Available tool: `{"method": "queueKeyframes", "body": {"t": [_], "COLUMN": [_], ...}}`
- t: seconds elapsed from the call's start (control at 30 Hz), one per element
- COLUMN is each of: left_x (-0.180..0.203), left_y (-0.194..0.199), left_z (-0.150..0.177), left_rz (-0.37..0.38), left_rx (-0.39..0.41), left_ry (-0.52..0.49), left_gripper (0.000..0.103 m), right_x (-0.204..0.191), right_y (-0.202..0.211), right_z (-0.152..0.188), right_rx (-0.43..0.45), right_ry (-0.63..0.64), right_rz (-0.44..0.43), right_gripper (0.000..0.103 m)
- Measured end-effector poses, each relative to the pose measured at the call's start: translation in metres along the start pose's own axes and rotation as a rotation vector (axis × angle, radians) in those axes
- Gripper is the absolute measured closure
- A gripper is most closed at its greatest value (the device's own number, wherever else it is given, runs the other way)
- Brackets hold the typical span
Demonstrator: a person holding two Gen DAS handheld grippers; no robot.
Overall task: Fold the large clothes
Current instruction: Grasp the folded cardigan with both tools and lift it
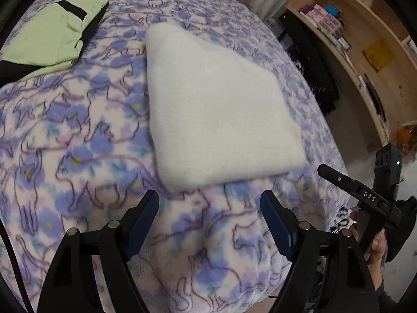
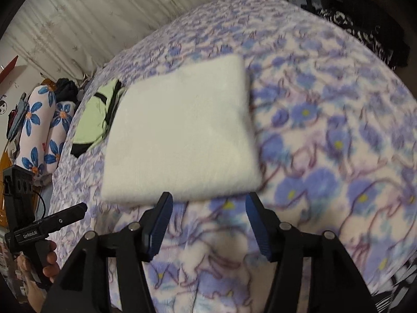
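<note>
Item: white fleece garment [image 1: 219, 109], folded into a flat rectangle, lying on the floral bedspread [image 1: 78, 135] beside a green folded garment [image 1: 52, 34], released, since left gripper [image 1: 209, 221] and right gripper [image 2: 208, 224] hover spread wide, holding nothing.

Showing plain fluffy white on the folded garment [image 1: 219, 109]; lying on a bed blanket [image 1: 78, 140] patterned in blue-violet flowers with yellow centres on pale pink; pale green with black trim on the clothing [image 1: 52, 36] at upper left.
</note>
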State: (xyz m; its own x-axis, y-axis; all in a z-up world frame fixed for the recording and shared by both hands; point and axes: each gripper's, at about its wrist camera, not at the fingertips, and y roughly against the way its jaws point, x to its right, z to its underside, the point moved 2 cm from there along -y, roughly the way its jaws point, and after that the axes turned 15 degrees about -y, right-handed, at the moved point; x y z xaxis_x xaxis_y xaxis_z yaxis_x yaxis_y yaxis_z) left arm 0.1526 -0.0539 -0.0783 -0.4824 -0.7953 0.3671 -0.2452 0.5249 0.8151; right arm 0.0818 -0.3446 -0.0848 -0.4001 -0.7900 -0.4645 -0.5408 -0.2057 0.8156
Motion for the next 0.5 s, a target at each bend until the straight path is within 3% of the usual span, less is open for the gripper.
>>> {"method": "queueKeyframes", "body": {"t": [0.1, 0.23, 0.33, 0.5], "left_x": [-0.011, -0.027, -0.039, -0.054], "left_y": [0.005, 0.015, 0.012, -0.032], "left_z": [-0.018, -0.042, -0.057, -0.070], "left_rz": [0.031, 0.101, 0.125, 0.081], "left_rx": [0.022, 0.120, 0.174, 0.101], "left_ry": [0.031, 0.070, 0.103, 0.102], "left_gripper": [0.014, 0.003, 0.002, 0.002], "right_x": [-0.002, -0.002, 0.005, 0.019], "right_y": [0.004, -0.003, -0.019, -0.067], "right_z": [-0.021, -0.046, -0.060, -0.075], "right_rx": [0.028, 0.039, 0.004, -0.116], "right_ry": [0.014, 0.051, 0.040, 0.017], "right_rz": [0.017, 0.044, 0.036, 0.002], "right_gripper": [0.033, 0.033, 0.033, 0.033]}}
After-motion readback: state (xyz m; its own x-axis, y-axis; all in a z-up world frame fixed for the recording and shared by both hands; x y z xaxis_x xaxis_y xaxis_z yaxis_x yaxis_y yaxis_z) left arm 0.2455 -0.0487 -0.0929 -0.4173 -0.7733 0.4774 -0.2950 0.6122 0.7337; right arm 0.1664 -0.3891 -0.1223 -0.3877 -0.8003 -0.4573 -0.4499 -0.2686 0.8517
